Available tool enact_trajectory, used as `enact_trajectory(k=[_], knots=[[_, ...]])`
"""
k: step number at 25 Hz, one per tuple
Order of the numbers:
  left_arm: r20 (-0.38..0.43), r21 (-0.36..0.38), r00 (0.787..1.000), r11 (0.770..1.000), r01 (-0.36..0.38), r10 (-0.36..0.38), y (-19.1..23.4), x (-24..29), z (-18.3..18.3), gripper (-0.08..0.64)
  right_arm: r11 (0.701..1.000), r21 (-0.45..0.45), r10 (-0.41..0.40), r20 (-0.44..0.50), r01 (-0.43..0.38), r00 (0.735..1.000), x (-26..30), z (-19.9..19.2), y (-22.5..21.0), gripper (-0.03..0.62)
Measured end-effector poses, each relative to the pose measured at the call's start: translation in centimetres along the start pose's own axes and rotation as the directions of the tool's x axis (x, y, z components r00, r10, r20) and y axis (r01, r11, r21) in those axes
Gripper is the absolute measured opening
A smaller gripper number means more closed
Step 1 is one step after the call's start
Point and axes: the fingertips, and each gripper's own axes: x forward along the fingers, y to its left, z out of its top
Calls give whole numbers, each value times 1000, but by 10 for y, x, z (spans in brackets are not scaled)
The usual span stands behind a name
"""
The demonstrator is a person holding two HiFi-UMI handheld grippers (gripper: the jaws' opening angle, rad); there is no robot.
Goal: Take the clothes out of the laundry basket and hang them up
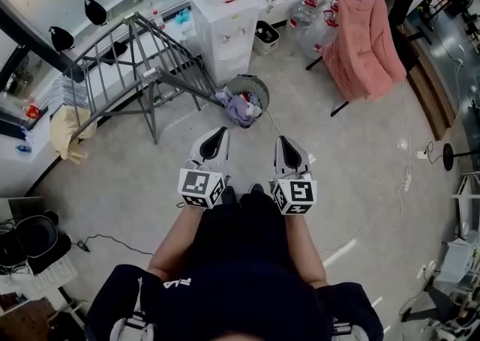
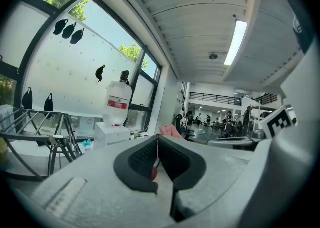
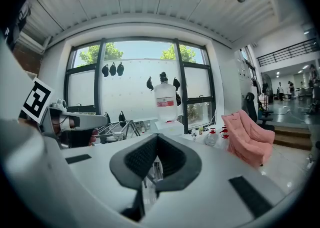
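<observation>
The round mesh laundry basket (image 1: 250, 91) stands on the floor ahead of me, with purple and white clothes (image 1: 238, 108) spilling over its near rim. A grey metal drying rack (image 1: 133, 62) stands to its left, and a yellow cloth (image 1: 66, 133) hangs at that rack's left end. I hold my left gripper (image 1: 219, 133) and my right gripper (image 1: 283, 141) side by side, short of the basket. Both are shut and empty. In the gripper views the left jaws (image 2: 158, 140) and the right jaws (image 3: 157, 137) meet tip to tip and point level across the room, so the basket is hidden there.
A white water dispenser (image 1: 225, 26) with a bottle on top stands behind the basket. A pink cloth (image 1: 364, 46) drapes over a stand at the right. Spare water jugs (image 1: 303, 11) sit by the wall. Cables and a power strip (image 1: 409, 169) lie on the floor at the right.
</observation>
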Motion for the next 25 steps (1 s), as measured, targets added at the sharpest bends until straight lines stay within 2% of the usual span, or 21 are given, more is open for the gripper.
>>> enact_trajectory(k=[5,14,25], knots=[[-14,5,1000,1000,27,-26,1,-2,-5,21,1000,-14,-8,-4,8,1000,1,-5,11,0],[-18,-5,1000,1000,19,-19,10,-1,-9,21,1000,-4,14,-11,-14,1000,15,-8,14,0],[-35,10,999,1000,-24,25,31,56,-19,21,999,22,40,-27,-40,999,74,-18,-20,0]])
